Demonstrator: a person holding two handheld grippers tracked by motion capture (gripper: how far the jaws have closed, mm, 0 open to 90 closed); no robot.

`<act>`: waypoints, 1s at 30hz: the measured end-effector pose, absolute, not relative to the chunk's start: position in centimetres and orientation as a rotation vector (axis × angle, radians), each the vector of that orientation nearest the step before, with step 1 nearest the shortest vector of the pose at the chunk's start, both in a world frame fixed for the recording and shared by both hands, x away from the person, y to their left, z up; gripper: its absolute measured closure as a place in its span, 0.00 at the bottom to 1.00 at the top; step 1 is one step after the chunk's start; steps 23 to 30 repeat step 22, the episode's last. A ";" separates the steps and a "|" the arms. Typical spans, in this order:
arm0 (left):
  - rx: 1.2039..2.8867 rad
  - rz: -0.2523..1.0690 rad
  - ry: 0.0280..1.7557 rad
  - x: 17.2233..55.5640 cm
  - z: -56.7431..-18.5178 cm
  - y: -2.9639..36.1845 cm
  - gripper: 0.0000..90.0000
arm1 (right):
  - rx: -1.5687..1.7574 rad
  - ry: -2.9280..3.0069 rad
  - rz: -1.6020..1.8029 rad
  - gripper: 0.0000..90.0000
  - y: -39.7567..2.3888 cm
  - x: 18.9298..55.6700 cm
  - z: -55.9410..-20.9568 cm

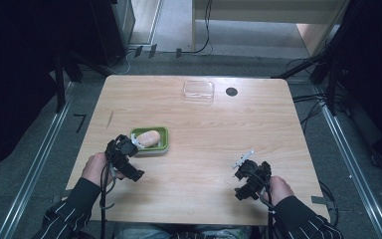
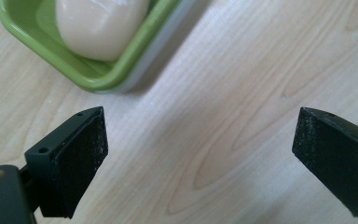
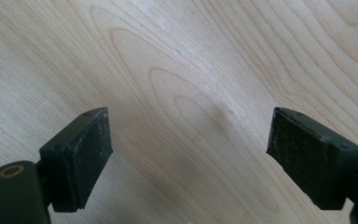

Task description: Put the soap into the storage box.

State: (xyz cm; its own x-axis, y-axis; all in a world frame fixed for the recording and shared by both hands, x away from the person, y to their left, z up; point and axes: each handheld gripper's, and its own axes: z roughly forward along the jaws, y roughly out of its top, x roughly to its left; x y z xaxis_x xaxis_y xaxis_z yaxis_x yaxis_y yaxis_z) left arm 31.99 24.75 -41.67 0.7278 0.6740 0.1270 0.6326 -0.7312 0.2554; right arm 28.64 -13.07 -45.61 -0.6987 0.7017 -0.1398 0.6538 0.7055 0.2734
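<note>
A green tray (image 1: 162, 143) sits left of the table's middle with a pale, rounded lump (image 1: 149, 137) lying in it. In the left gripper view the tray's near corner (image 2: 103, 80) and the pale lump (image 2: 100, 25) are at the upper left, just beyond the jaws. My left gripper (image 1: 134, 144) hovers by the tray's near left corner; its jaws stand wide apart (image 2: 198, 154) over bare wood, open and holding nothing. My right gripper (image 1: 243, 162) rests near the front right of the table, open (image 3: 191, 154), with only wood grain between its pads.
A clear plastic box (image 1: 198, 90) stands at the table's back edge, beside a round black hole (image 1: 231, 91). The wooden table (image 1: 204, 124) has dark stands and cables around it on the floor. The person's striped sleeves come in at the bottom.
</note>
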 end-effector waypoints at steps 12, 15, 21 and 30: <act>2.753 0.309 0.997 29.5 -42.7 24.8 0.04 | 1.082 2.681 0.298 0.16 -13.1 28.6 -45.6; 2.781 0.273 0.957 28.9 -43.1 24.7 0.04 | 1.080 2.682 0.300 0.16 -13.1 28.6 -45.6; 2.823 0.266 0.901 28.5 -43.6 24.0 0.04 | 1.078 2.682 0.304 0.16 -13.1 28.6 -45.6; 2.819 0.263 0.892 28.5 -43.6 24.0 0.04 | 1.077 2.684 0.303 0.16 -13.1 28.6 -45.6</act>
